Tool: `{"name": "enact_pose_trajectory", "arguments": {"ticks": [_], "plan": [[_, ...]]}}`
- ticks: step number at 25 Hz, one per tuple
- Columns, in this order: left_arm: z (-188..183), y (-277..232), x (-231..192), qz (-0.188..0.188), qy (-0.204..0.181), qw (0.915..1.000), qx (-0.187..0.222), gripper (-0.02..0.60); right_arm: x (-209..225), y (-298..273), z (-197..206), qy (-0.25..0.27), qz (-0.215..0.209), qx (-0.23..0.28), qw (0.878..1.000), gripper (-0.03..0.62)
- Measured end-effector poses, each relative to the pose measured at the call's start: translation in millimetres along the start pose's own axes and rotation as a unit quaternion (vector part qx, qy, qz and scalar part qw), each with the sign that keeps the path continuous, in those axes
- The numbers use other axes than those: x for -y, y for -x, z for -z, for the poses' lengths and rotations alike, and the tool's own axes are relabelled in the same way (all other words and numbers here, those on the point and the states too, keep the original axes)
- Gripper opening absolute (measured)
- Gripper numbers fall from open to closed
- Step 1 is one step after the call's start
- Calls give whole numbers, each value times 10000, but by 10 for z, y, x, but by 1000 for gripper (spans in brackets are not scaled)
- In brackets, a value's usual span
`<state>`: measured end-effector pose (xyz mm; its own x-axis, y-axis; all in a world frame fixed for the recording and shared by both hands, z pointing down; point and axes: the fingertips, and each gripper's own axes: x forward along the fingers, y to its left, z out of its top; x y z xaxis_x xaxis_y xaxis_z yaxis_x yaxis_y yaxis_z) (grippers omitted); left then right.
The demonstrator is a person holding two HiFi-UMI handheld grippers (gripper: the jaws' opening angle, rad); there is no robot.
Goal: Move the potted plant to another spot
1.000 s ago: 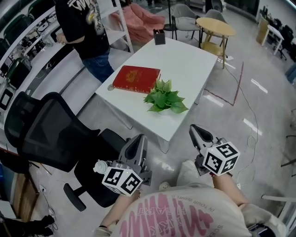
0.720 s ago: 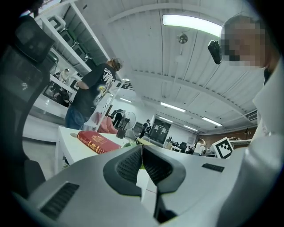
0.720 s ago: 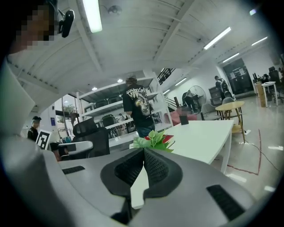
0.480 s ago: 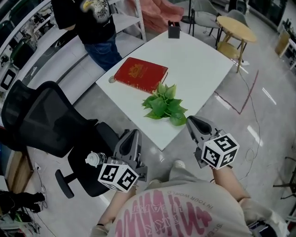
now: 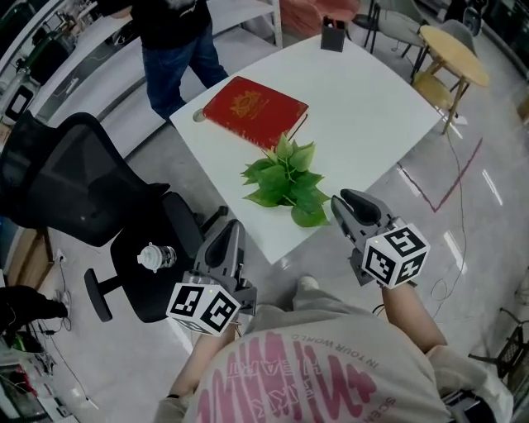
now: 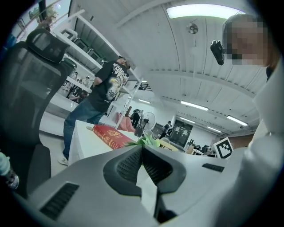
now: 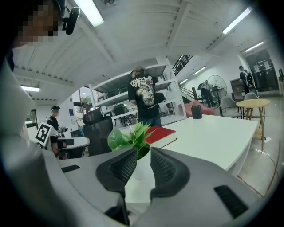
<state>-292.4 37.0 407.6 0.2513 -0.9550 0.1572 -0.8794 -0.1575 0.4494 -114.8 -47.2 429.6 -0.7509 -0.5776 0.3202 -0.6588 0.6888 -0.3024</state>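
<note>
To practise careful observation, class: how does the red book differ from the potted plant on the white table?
The red book lies flat and closed; the potted plant stands upright and leafy. The book is red with a gold emblem; the plant is green in a white pot. The book lies further in; the plant stands nearer the table's near corner. Both rest on the white table.

Bright ceiling strip lights (image 6: 202,9); fisheye edges dark, warped.

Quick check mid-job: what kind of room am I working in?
Probably an open-plan office or shared workroom: a white table with a black mesh office chair beside it, a round wooden table further off, and open shelving behind.
</note>
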Motion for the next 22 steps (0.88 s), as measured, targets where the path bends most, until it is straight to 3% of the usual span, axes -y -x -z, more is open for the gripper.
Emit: {"name": "enact_pose_trajectory", "arguments": {"ticks": [7,12,17,22], "plan": [[284,1,-68,-449,230,9987,5,25,216,-204,321,-75,-511,-493,9974,187],[374,7,-125,-706,271,9971,-10,25,233,-366,523,39,-853,-767,9934,198],[392,3,-144,-825,280,9962,-78,25,77,-540,573,-74,-1490,-887,9848,301],[406,85,-250,-1044,329,9939,-100,25,-83,-688,520,108,-1856,-936,9781,391]]}}
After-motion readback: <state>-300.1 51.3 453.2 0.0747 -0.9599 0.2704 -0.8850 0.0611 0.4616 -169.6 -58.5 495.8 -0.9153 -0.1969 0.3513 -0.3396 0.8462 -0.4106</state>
